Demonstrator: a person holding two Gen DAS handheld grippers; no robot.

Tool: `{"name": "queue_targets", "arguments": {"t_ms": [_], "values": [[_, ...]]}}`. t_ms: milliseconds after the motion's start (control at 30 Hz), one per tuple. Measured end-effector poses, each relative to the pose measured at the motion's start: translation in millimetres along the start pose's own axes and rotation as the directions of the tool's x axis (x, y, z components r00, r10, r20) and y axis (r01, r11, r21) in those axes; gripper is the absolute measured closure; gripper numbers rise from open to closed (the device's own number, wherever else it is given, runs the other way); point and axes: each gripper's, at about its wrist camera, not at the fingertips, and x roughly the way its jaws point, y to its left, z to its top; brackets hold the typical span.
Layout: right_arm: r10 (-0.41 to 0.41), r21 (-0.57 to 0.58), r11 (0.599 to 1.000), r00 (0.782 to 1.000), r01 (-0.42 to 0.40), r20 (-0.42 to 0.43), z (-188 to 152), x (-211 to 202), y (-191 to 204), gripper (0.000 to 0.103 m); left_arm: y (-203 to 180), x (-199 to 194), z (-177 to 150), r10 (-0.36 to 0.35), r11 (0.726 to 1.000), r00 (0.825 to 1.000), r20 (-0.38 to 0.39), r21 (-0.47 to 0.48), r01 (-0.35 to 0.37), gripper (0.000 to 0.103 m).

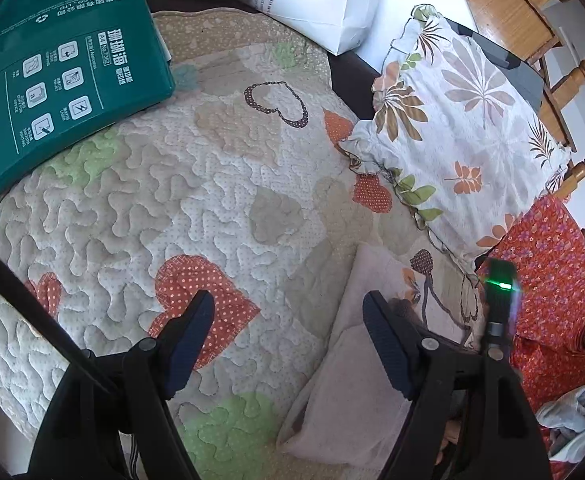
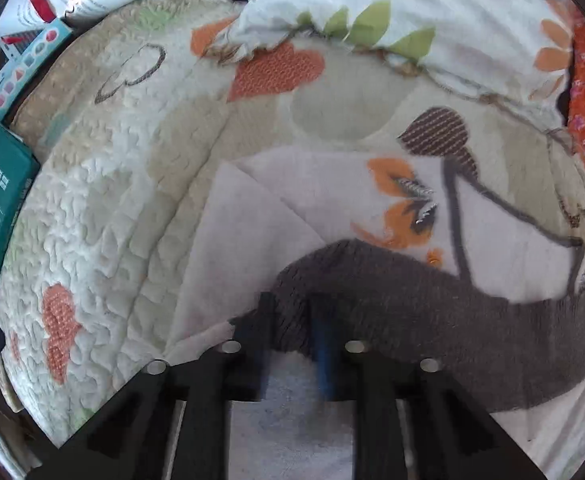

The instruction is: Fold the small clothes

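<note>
Small pale garment (image 2: 252,216) gripped on the quilt (image 1: 132,208)

Its grey ribbed band (image 2: 412,304) is pinched by the right gripper (image 2: 292,320); the left gripper (image 1: 288,340) is held wide, nothing clasped.

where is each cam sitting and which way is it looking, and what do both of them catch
Left wrist: sits on the left claw, angled down at the quilt past its own open black fingers, the right claw's body beside them.
Right wrist: sits on the right claw, looking steeply down at the small pale garment, shut on its grey band.
Shared: quilt, garment, floral pillow, green package.
</note>
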Motion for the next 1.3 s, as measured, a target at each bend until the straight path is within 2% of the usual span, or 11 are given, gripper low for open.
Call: {"name": "queue_targets", "arguments": {"t_ms": [133,267,400,833,967,1000,1067,1133,1200,1267,1300], "values": [[0.169,0.013,0.984,0.956,-0.177,0.241,-2.2,-68.9,0.0,0.095,8.2,-5.0,2.9,0.002,0.999,1.000,0.020,-0.036,-0.002,0.028],[0.281,-0.017,0.958,0.925,-0.286,0.257,4.3,-69.3,15.8,0.091,9.5,-3.7,2.7,-0.004,0.998,1.000,0.021,-0.056,0.005,0.028],[0.196,-0.034,0.981,0.969,-0.193,0.149,3.3,-31.1,27.8,0.088,5.7,-2.9,-0.9,0.015,0.999,1.000,0.019,-0.031,-0.014,0.028],[0.103,-0.044,0.994,0.988,-0.098,0.117,-18.6,-24.6,17.8,0.088,5.6,-0.4,-5.4,0.020,0.999,1.000,0.000,-0.036,-0.020,0.028],[0.139,0.084,0.985,0.981,-0.151,0.139,0.6,-19.2,12.6,0.040,6.3,-0.8,-4.8,0.040,0.999,0.999,0.015,-0.036,-0.040,0.028],[0.128,0.087,0.987,0.985,-0.138,0.112,5.2,-11.5,16.3,0.040,7.1,-0.6,-4.4,0.039,0.998,0.999,0.012,-0.039,-0.038,0.028],[0.076,0.076,0.994,0.997,-0.077,0.019,9.3,8.0,23.1,0.050,8.0,0.0,-4.2,0.036,0.998,0.999,0.008,-0.044,-0.036,0.028],[0.004,0.063,0.998,0.999,-0.001,-0.050,9.6,23.9,22.9,0.095,7.2,0.8,-4.0,0.038,0.999,0.999,0.001,-0.038,-0.038,0.028],[0.103,0.095,0.990,0.994,-0.106,0.030,9.1,5.3,16.1,0.095,6.2,0.2,-4.5,0.034,0.999,0.999,-0.004,-0.034,-0.035,0.028],[0.272,0.117,0.950,0.950,-0.291,0.153,6.2,-27.5,7.5,0.095,6.8,-1.6,-3.7,0.027,0.999,1.000,-0.003,-0.039,-0.027,0.028],[0.387,0.120,0.898,0.890,-0.424,0.242,2.0,-49.5,-1.3,0.095,7.2,-2.1,-3.2,0.026,0.999,1.000,0.000,-0.041,-0.026,0.028]]}}
